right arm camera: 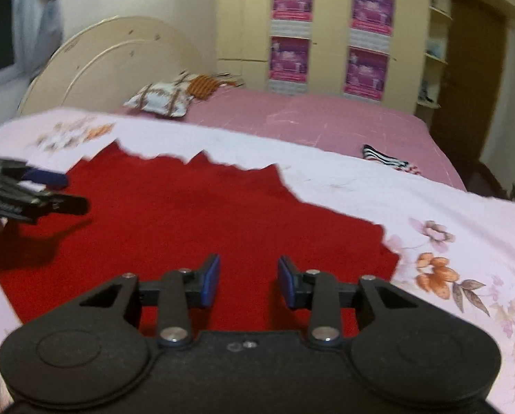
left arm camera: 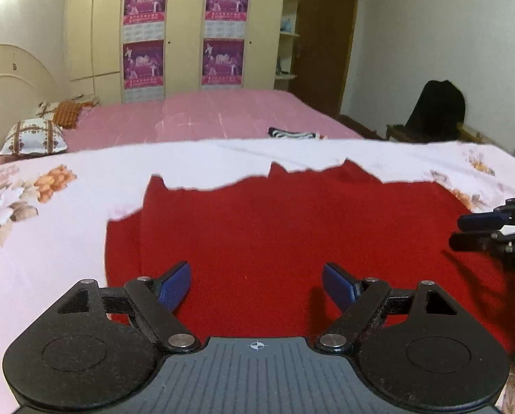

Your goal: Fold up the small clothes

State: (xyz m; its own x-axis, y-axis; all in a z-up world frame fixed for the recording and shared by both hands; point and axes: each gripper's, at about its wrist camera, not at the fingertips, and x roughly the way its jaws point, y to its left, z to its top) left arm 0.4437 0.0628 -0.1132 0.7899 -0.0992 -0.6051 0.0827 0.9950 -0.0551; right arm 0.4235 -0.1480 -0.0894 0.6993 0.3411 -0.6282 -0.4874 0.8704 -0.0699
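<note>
1. Left wrist view: the left gripper [left arm camera: 256, 284] hovers over a red garment [left arm camera: 292, 234] spread flat on a floral sheet [left arm camera: 50, 214], its blue pads [left arm camera: 174, 286] set wide apart with nothing between them. The right gripper [left arm camera: 464, 233] reaches in from the right edge above the cloth, its fingers only a little apart and holding nothing. Behind lies a pink bed [left arm camera: 205, 117] with a striped cloth [left arm camera: 292, 134] on it.

2. Right wrist view: the right gripper [right arm camera: 249, 281] hangs over the near part of the red garment [right arm camera: 188, 214], pads parted by a narrow gap, empty. The left gripper [right arm camera: 64, 191] enters from the left above the cloth. A patterned pillow [right arm camera: 161, 101] rests by the headboard [right arm camera: 112, 58].
</note>
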